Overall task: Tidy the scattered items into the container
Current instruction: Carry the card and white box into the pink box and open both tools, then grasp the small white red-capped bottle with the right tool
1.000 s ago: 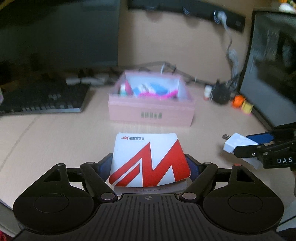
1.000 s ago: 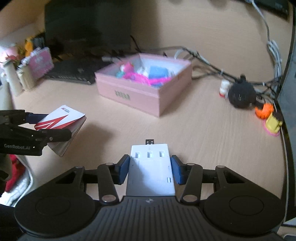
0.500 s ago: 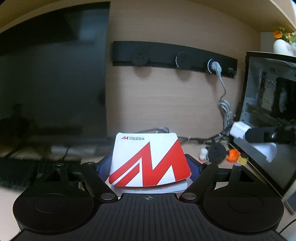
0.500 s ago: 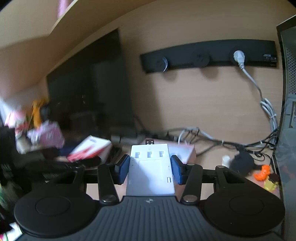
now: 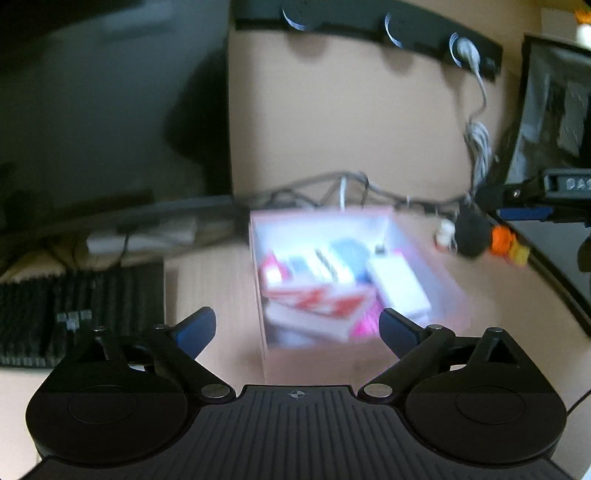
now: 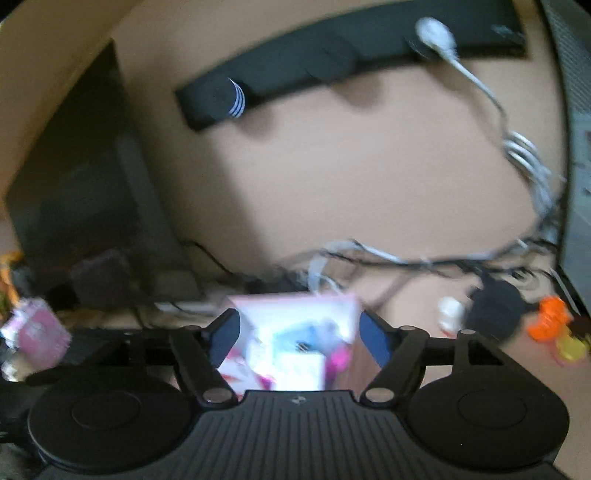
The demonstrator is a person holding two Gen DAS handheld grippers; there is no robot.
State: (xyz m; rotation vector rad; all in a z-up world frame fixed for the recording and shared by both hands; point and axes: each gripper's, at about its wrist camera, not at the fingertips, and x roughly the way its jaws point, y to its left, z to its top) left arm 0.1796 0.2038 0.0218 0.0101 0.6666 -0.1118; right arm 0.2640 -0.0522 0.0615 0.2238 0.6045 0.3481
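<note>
- Two handheld grippers hover above a wooden desk, both with their blue-padded jaws spread apart and nothing between them
- Left gripper point(image 5: 297, 326) hangs just in front of and above the pink box point(image 5: 258, 273), looking down into it
- Right gripper point(image 6: 299, 334) sits over the same pink box point(image 6: 347, 306), its opening framing the bright contents
- Inside the box lies a red and white card pack point(image 5: 317, 308) with a white USB hub point(image 5: 399, 286) just beside it on the right; other items beneath are too blurred to name
- Both views are smeared, so fine detail is unsure
- Judging by this, the release is done; a good finish means lifting each gripper straight up, jaws wide, so no pad catches the box wall or drags an item out
- Farther back stand a black keyboard point(image 5: 77, 306) to the left and small orange and yellow toys point(image 5: 508, 245) to the right
- Farthest, a black socket strip point(image 5: 369, 26) runs along the wall, with a white cable hanging from it
</note>
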